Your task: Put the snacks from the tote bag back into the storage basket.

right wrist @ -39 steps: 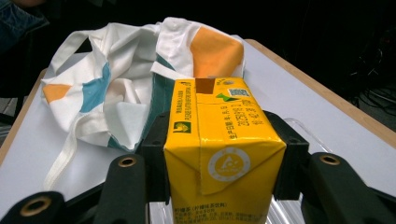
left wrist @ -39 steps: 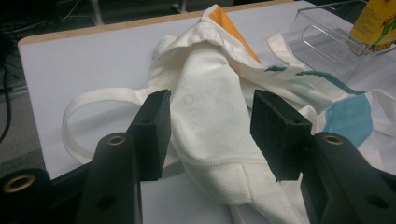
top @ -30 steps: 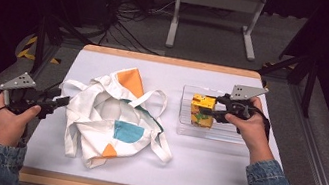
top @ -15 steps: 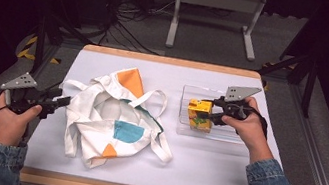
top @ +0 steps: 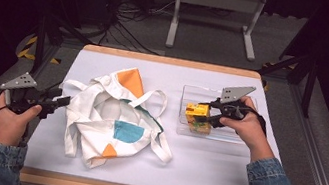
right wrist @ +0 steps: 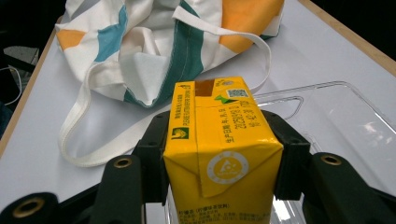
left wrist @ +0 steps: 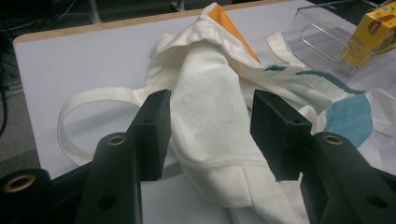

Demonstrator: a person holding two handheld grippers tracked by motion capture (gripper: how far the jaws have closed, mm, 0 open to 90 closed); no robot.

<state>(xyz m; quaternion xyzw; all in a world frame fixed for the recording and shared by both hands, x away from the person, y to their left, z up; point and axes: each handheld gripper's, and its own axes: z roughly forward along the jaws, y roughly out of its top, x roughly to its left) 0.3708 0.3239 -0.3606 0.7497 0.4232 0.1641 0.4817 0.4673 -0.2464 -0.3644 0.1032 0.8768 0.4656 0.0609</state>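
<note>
My right gripper (right wrist: pixel 223 154) clamps a yellow drink carton (right wrist: pixel 219 149) over the clear tray (top: pixel 184 126), at three o'clock on the table (top: pixel 221 168). Its print is too small to read; I see a QR code. My left gripper (left wrist: pixel 210 135) stands open around a fold of the tote bag (left wrist: pixel 210 116).

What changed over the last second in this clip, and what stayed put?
The right claw, shut on the yellow carton, has lifted it up out of the clear tray and a little toward the tote bag. The left claw stayed open at the bag's edge; bag and tray did not move.
</note>
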